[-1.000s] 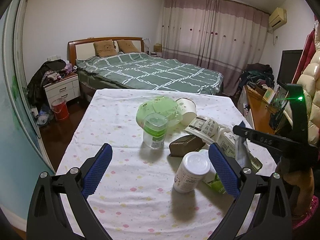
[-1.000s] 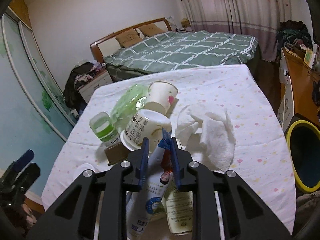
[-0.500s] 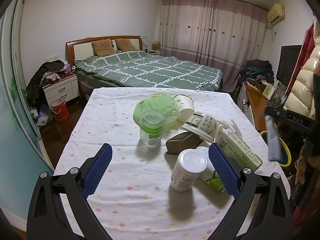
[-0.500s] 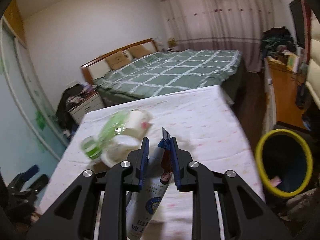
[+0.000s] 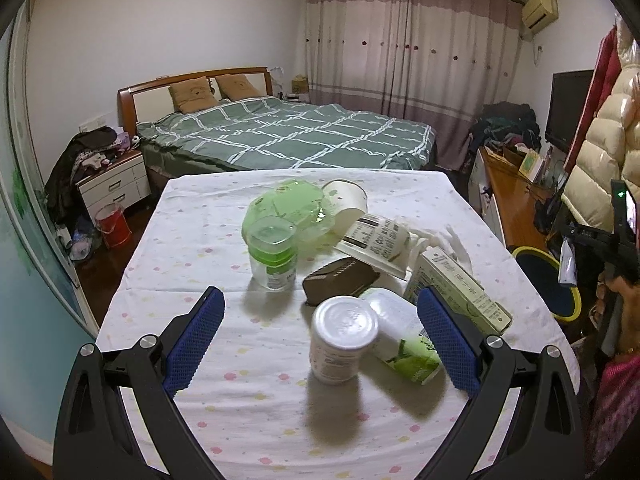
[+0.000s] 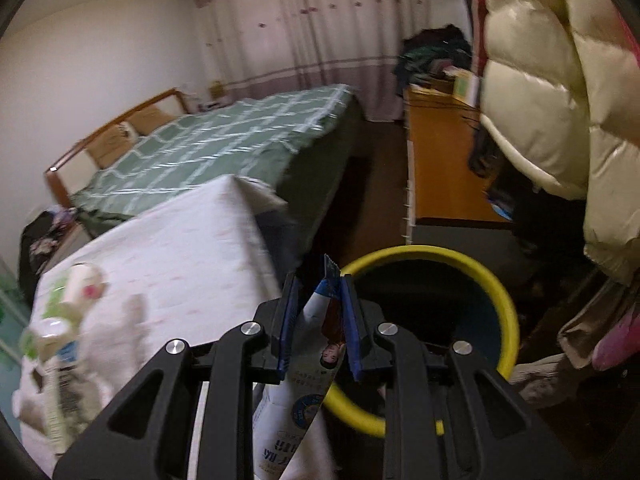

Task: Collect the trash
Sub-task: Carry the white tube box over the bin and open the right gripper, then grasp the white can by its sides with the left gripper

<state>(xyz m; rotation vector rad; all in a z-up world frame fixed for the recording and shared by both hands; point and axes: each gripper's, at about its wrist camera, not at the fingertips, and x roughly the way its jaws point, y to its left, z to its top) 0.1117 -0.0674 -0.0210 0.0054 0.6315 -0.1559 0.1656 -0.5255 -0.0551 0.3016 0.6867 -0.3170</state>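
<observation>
My right gripper (image 6: 318,320) is shut on a white and blue plastic pouch (image 6: 308,392) and holds it beside the table, at the near rim of a yellow-rimmed dark bin (image 6: 436,264). It also shows at the right edge of the left wrist view (image 5: 592,240), over the bin (image 5: 536,256). My left gripper (image 5: 320,332) is open and empty above the table's near part. Between its fingers stands a white can (image 5: 342,340). Beside it lie a green-labelled bottle (image 5: 404,344), a carton (image 5: 456,292), a brown box (image 5: 340,280), a paper cup (image 5: 376,240) and a clear green-lidded jar (image 5: 272,256).
The table has a dotted white cloth (image 5: 224,216). A green plastic lid (image 5: 292,208) and another paper cup (image 5: 348,200) lie farther back, with crumpled tissue (image 5: 444,240) at the right. A bed (image 5: 280,136) stands behind, a wooden desk (image 6: 436,168) and a hanging cream jacket (image 6: 560,92) at the right.
My right gripper has carried the pouch off the table to the right and down to the bin. My left gripper has stayed open, barely shifting over the table.
</observation>
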